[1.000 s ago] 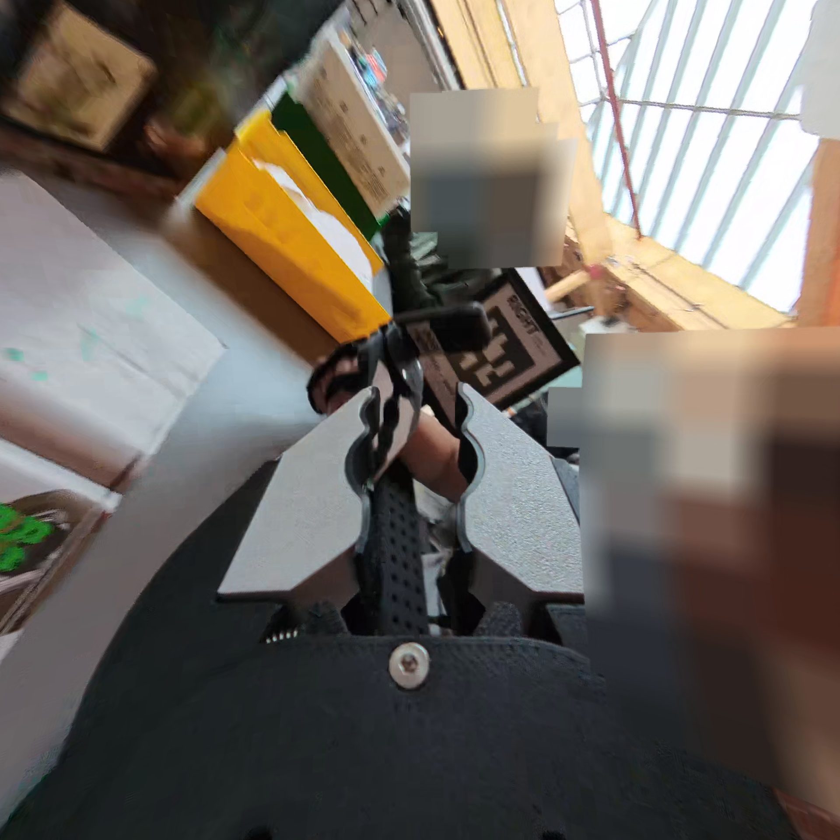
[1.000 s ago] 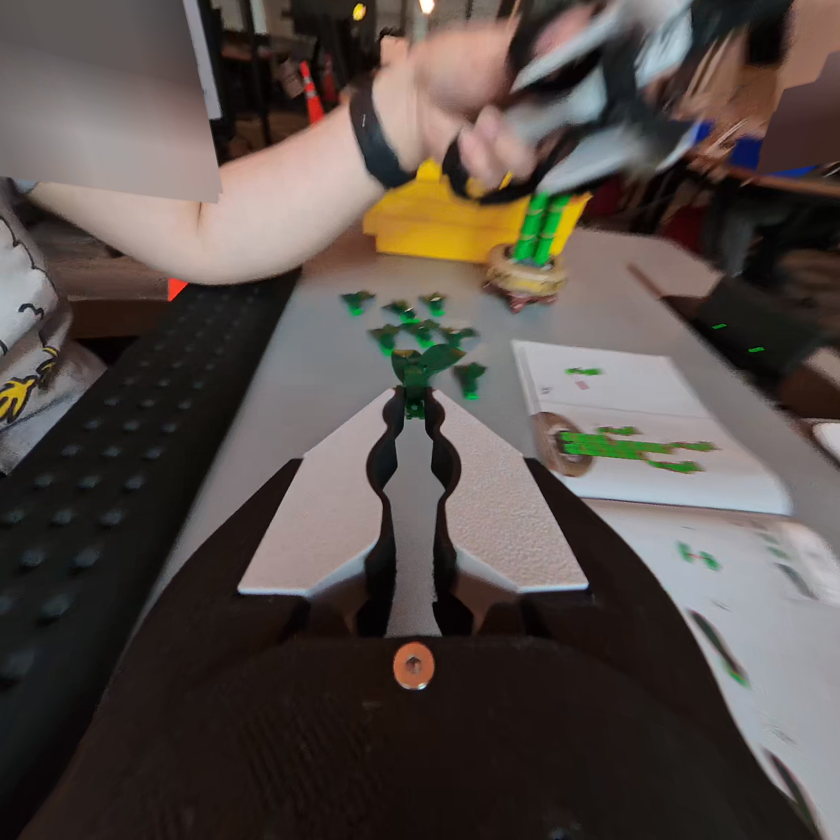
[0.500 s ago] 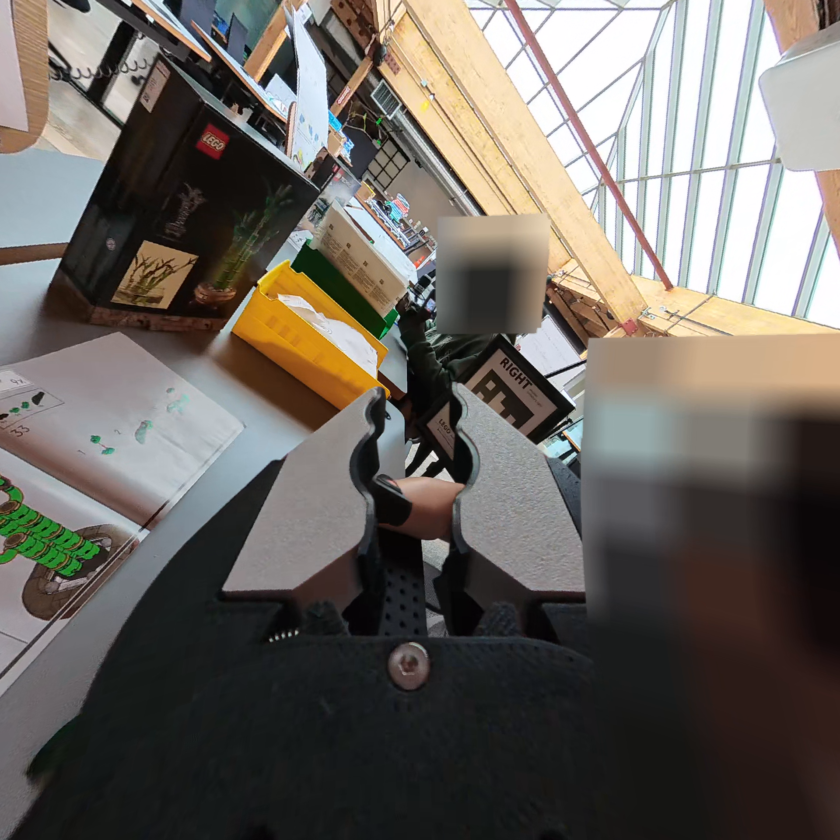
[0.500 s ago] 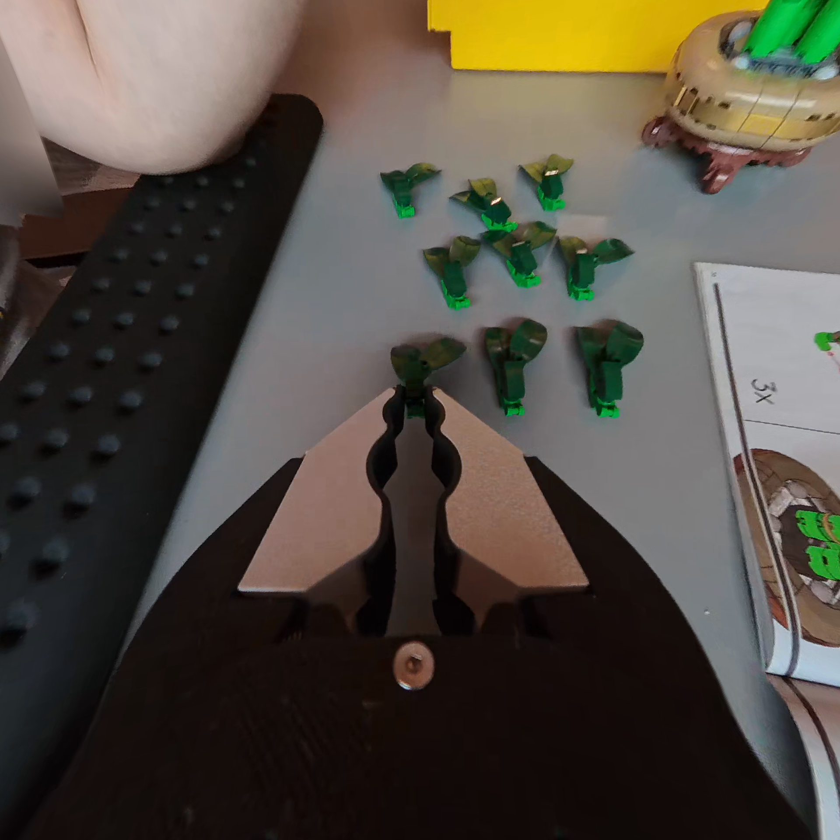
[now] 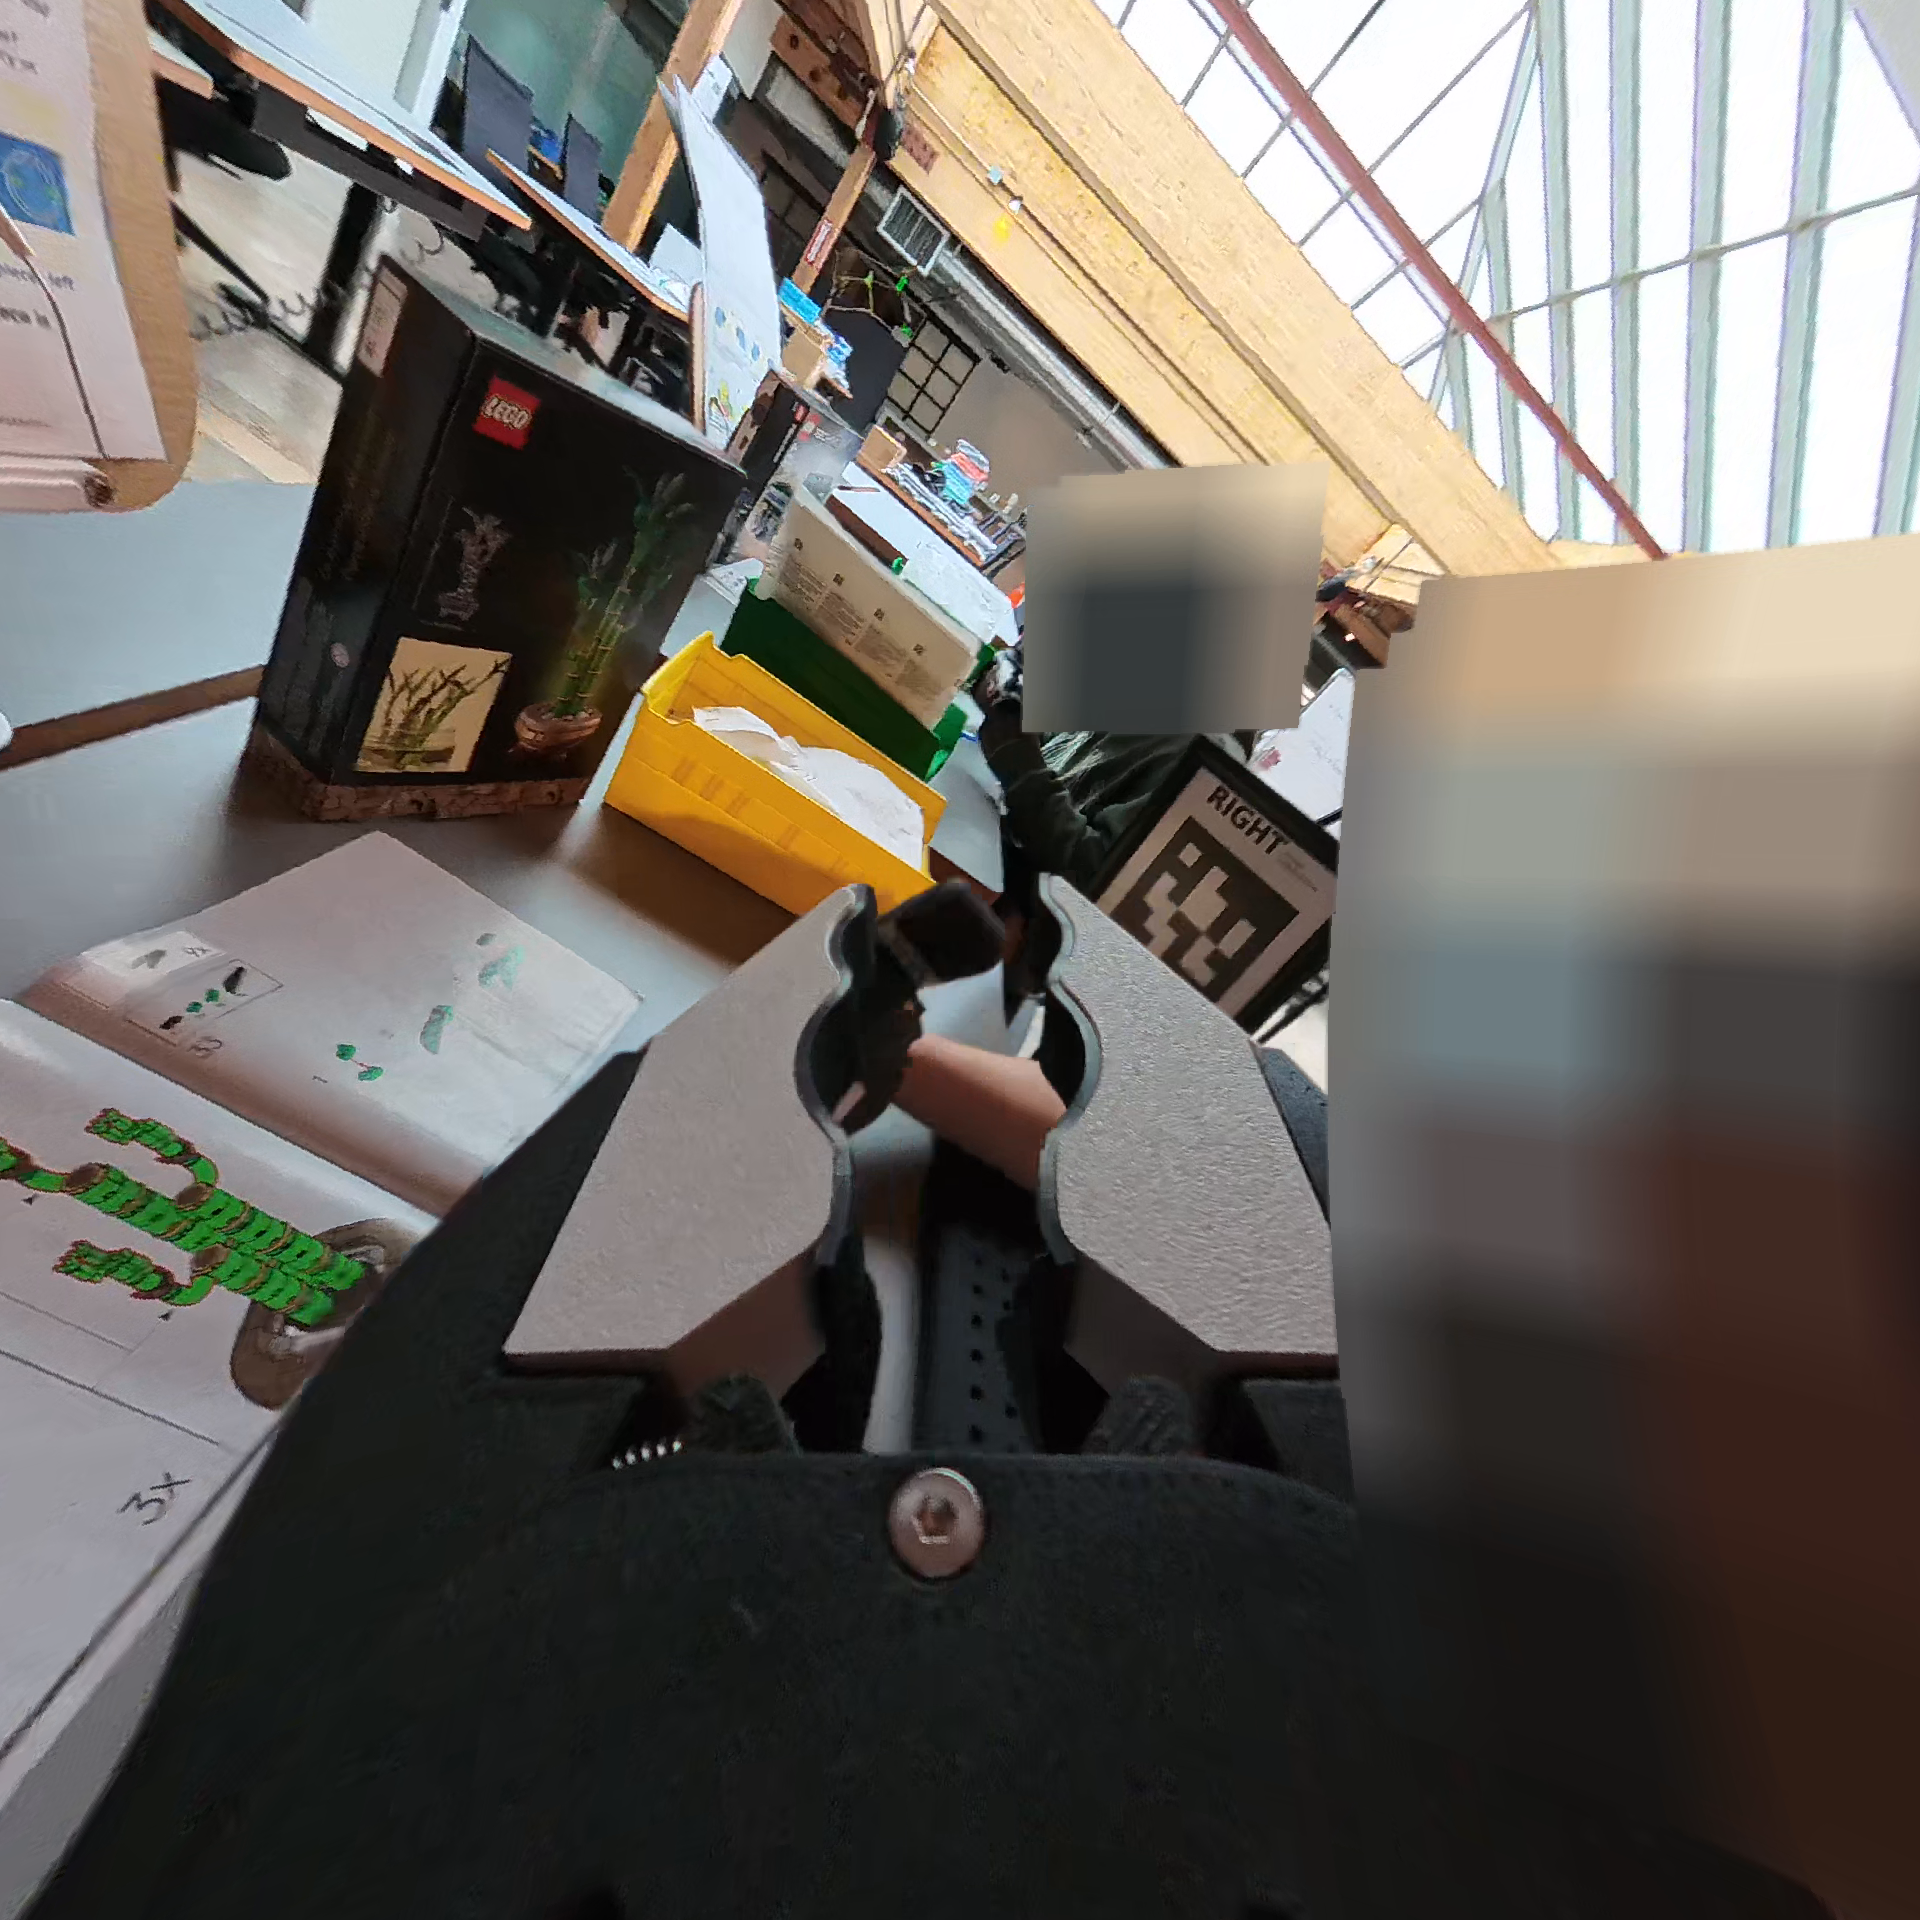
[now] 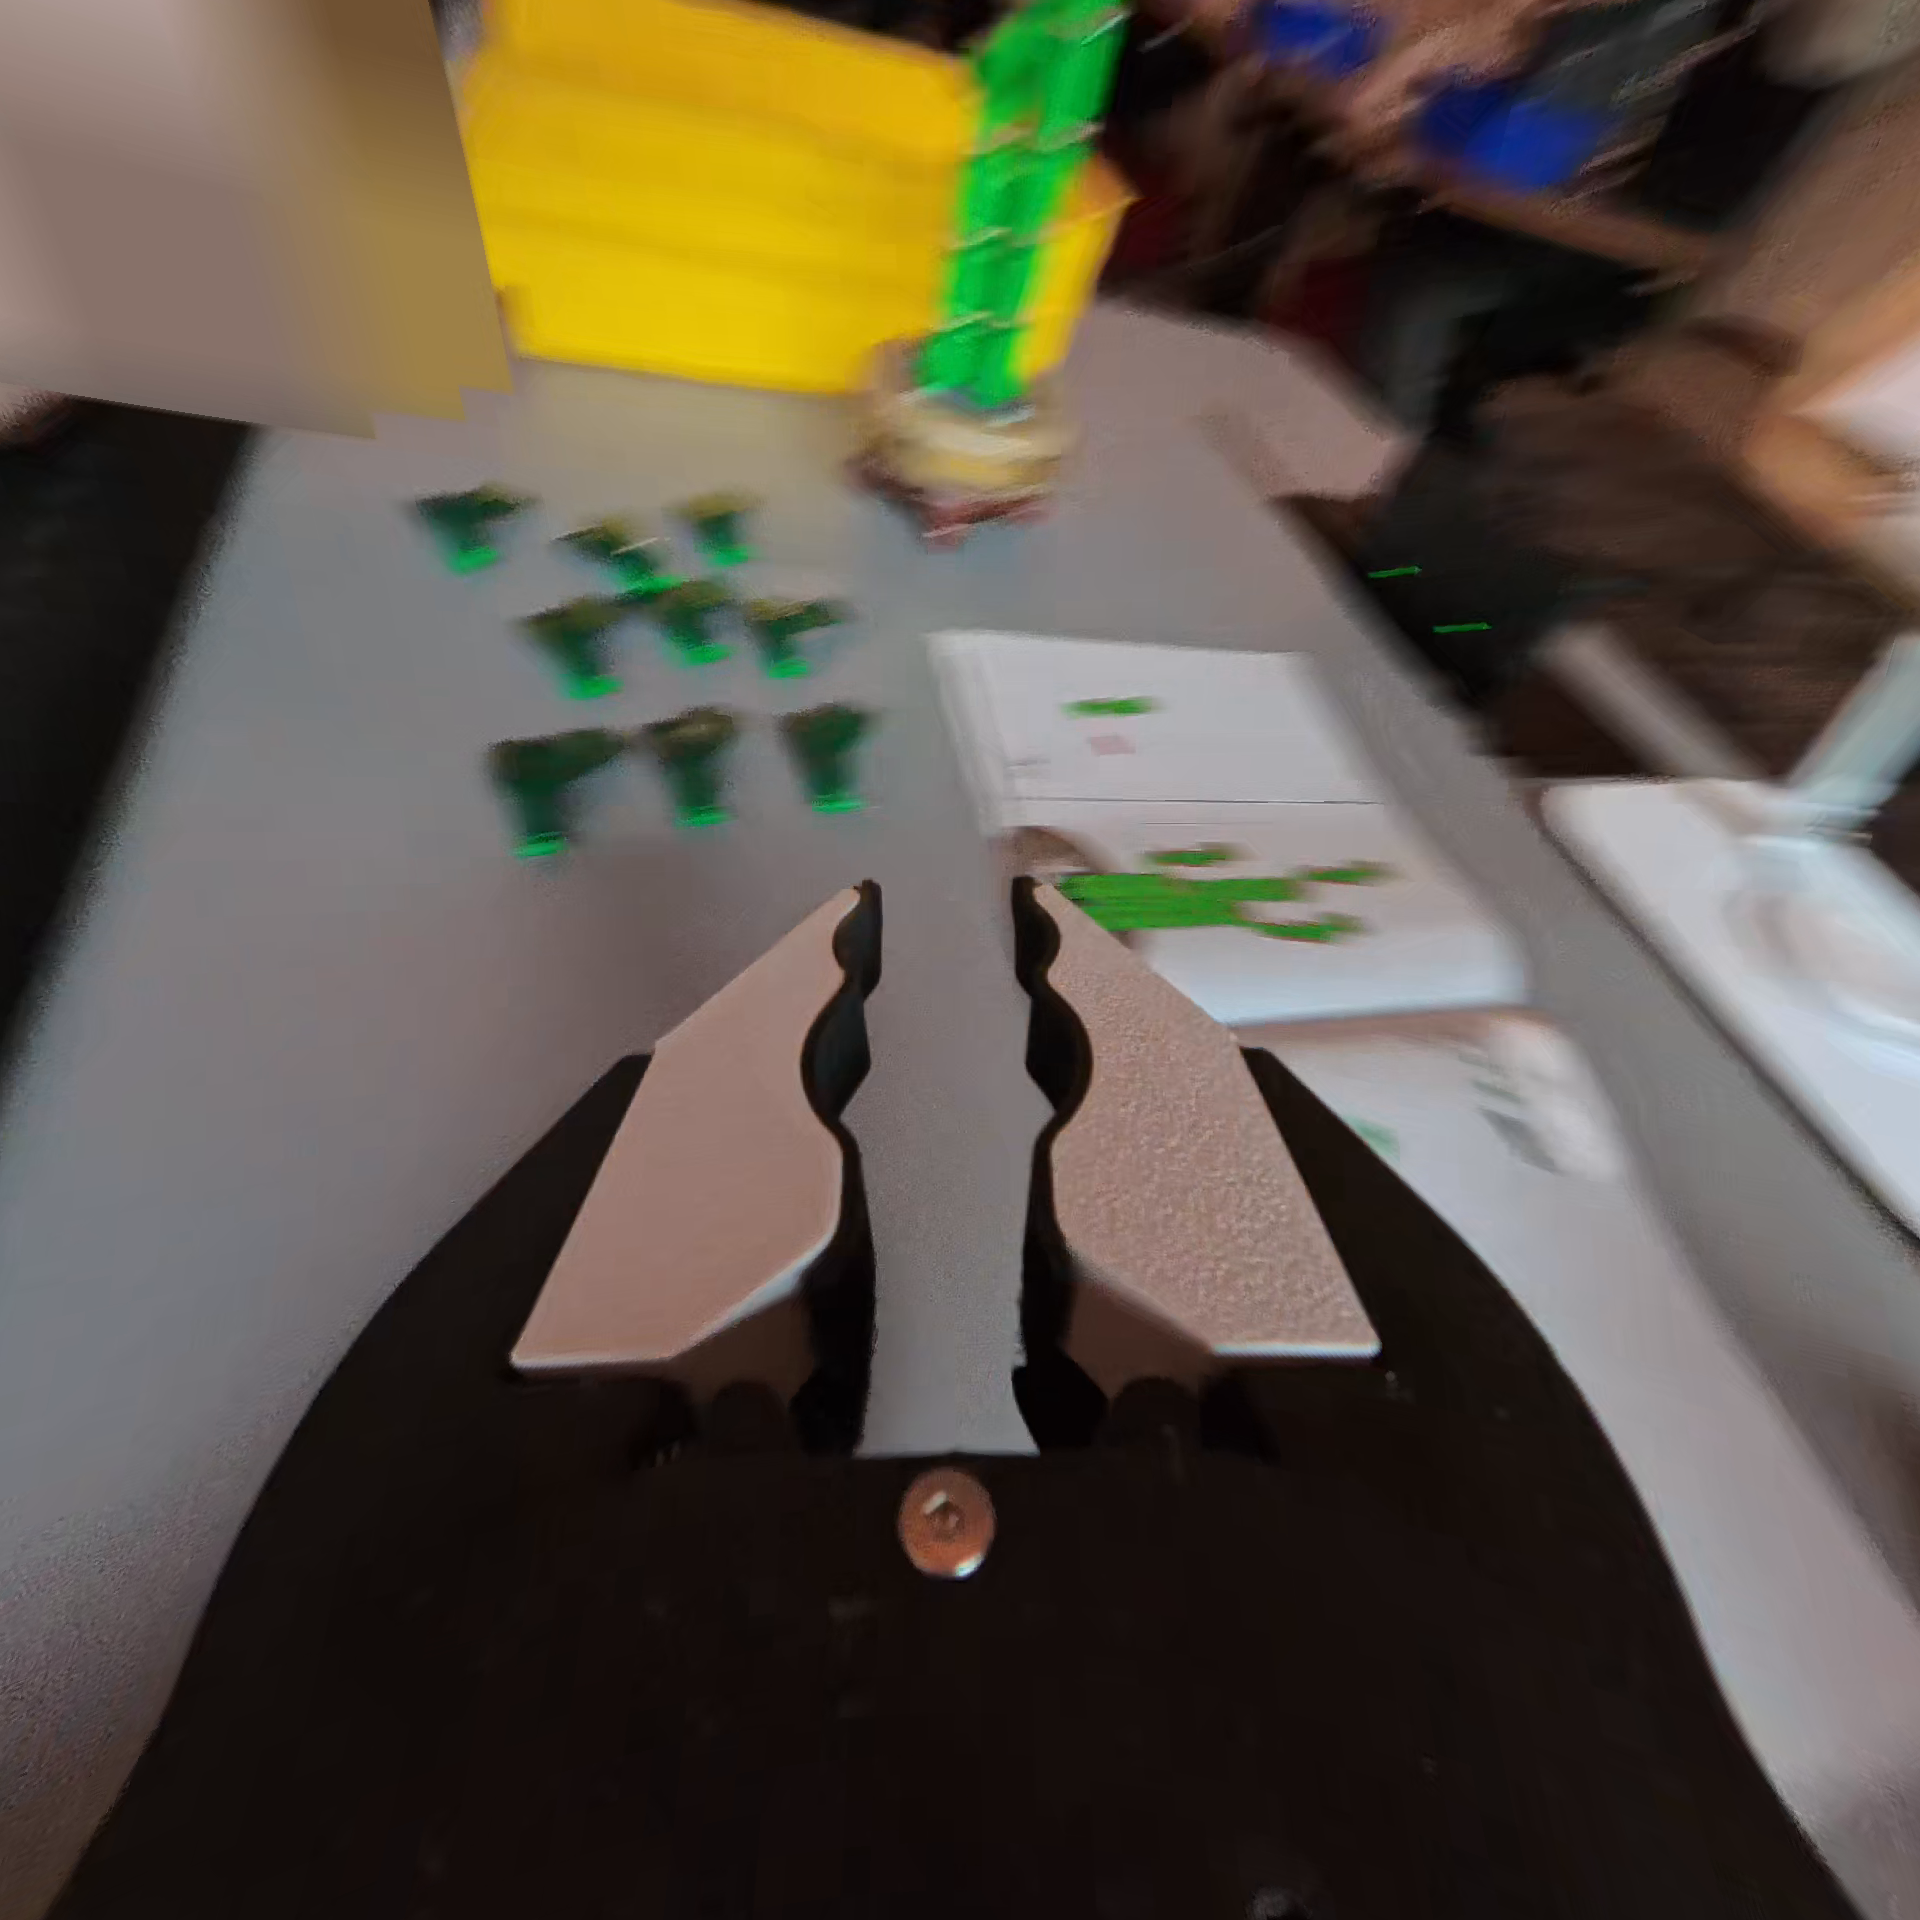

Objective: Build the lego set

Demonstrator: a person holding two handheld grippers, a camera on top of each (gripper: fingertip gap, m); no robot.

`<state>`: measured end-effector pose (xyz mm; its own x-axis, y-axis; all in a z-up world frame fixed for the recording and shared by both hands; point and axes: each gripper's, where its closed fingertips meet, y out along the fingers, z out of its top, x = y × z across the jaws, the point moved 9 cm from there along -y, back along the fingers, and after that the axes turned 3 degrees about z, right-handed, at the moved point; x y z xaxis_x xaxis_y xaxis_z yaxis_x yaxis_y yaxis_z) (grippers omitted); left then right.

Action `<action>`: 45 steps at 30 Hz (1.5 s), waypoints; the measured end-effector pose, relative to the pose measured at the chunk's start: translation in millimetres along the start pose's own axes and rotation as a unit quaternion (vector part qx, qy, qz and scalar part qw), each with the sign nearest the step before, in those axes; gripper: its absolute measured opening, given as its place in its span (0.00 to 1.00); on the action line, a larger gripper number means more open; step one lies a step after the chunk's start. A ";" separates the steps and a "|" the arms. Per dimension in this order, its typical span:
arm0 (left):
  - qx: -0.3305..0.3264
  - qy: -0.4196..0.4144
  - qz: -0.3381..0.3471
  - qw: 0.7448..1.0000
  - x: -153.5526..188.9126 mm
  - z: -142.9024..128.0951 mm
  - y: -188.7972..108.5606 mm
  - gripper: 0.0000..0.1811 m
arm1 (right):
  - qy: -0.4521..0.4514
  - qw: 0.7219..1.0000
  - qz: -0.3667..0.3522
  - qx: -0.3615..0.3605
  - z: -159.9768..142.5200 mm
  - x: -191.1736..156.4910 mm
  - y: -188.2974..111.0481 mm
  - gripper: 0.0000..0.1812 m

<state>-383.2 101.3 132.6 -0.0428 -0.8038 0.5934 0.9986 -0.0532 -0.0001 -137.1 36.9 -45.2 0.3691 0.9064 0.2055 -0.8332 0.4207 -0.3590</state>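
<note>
In the blurred right wrist view, my right gripper (image 6: 945, 894) is open and empty above the grey table (image 6: 312, 1039). Several dark green leaf pieces (image 6: 686, 675) lie in rows ahead and to its left; the nearest one (image 6: 545, 779) is at the front left. The bamboo model (image 6: 977, 436), green stalks in a tan pot, stands behind them. My left gripper (image 5: 948, 914) is open and empty, raised above the table and pointing at the other gripper's handle and a forearm (image 5: 977, 1112). The open instruction booklet (image 5: 312, 1039) lies to its left.
A yellow bin (image 6: 727, 208) stands behind the model; it also shows in the left wrist view (image 5: 758, 800) beside a green bin (image 5: 842, 675) and the black set box (image 5: 468, 582). The booklet (image 6: 1195, 831) and a white tray (image 6: 1766, 987) lie right. A black studded mat (image 6: 62, 623) runs along the left. My hands' fingertips stand some 25 centimetres from each other. From the right gripper's tips to the bamboo model (image 6: 977, 436) is close to 25 centimetres.
My right gripper has opened, let go of the leaf piece, which now lies on the table, and pulled back. My left gripper has swung away from the bamboo model and stays open.
</note>
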 end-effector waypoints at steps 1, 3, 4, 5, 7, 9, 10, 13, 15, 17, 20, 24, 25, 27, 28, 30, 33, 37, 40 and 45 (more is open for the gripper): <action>0.006 0.030 0.010 0.999 3.7 2.4 0.1 0.15 | 0.003 0.998 -0.061 0.016 0.0 16.6 -15.5 0.13; 0.042 0.108 0.034 0.993 14.3 8.1 0.5 0.14 | 0.002 0.985 -0.170 0.019 -5.9 44.4 -44.1 0.14; 0.062 0.145 0.050 0.986 19.4 9.5 0.9 0.13 | -0.003 0.977 -0.213 0.010 -11.5 55.3 -56.9 0.14; 0.077 0.175 0.066 0.979 23.3 9.4 1.8 0.13 | -0.009 0.969 -0.247 -0.005 -18.5 64.5 -68.4 0.15; 0.089 0.222 0.095 0.966 27.1 6.5 6.2 0.13 | -0.013 0.956 -0.289 -0.051 -37.1 79.8 -87.1 0.14; 0.078 0.263 0.117 0.954 25.1 0.2 16.1 0.13 | -0.008 0.946 -0.310 -0.094 -55.8 91.4 -103.2 0.14; 0.064 0.283 0.128 0.948 21.9 -4.2 23.4 0.14 | 0.001 0.946 -0.305 -0.114 -63.3 94.5 -109.1 0.15; -0.026 0.342 0.149 0.928 6.2 -25.7 55.4 0.16 | 0.045 0.952 -0.270 -0.136 -73.3 95.6 -119.5 0.15; -0.092 0.385 0.174 0.901 -8.1 -44.9 80.1 0.18 | 0.086 0.957 -0.235 -0.149 -73.6 93.1 -122.1 0.16; -0.154 0.412 0.200 0.876 -24.4 -67.7 104.6 0.20 | 0.125 0.954 -0.196 -0.188 -76.9 87.7 -125.0 0.16; -0.225 0.386 0.187 0.875 -45.5 -105.4 145.3 0.22 | 0.178 0.948 -0.148 -0.217 -85.1 79.4 -129.3 0.13; -0.290 0.363 0.182 0.867 -72.4 -141.3 189.4 0.22 | 0.197 0.949 -0.106 -0.223 -92.8 73.8 -134.1 0.11; -0.302 0.363 0.184 0.862 -77.6 -144.5 198.3 0.23 | 0.197 0.951 -0.099 -0.217 -93.0 73.0 -133.3 0.11; -0.320 0.360 0.177 0.858 -84.1 -145.9 217.9 0.25 | 0.179 0.956 -0.080 -0.219 -93.3 69.1 -129.6 0.10; -0.329 0.359 0.169 0.857 -86.4 -145.8 228.8 0.27 | 0.162 0.957 -0.076 -0.227 -93.7 67.4 -127.8 0.10; -0.358 0.366 0.156 0.845 -93.3 -147.0 249.9 0.29 | 0.136 0.958 -0.069 -0.244 -95.5 64.4 -124.1 0.10; -0.411 0.378 0.155 0.815 -112.1 -151.1 270.4 0.26 | 0.131 0.952 -0.073 -0.266 -99.8 64.2 -120.2 0.10; -0.419 0.356 0.164 0.819 -130.6 -152.3 276.5 0.27 | 0.155 0.942 -0.083 -0.284 -103.4 67.3 -119.4 0.10; -0.432 0.345 0.178 0.814 -139.4 -155.9 272.8 0.32 | 0.220 0.933 -0.095 -0.268 -102.6 71.0 -125.1 0.10; -0.433 0.330 0.169 0.822 -143.9 -161.1 269.0 0.27 | 0.426 0.893 -0.084 -0.123 -84.7 85.5 -137.0 0.18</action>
<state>-113.6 107.2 -82.6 -0.0600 -0.9905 -0.1237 0.5715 0.0675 -0.8178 43.5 60.1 -55.6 0.7462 0.4873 -0.4536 -0.6601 0.4535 -0.5988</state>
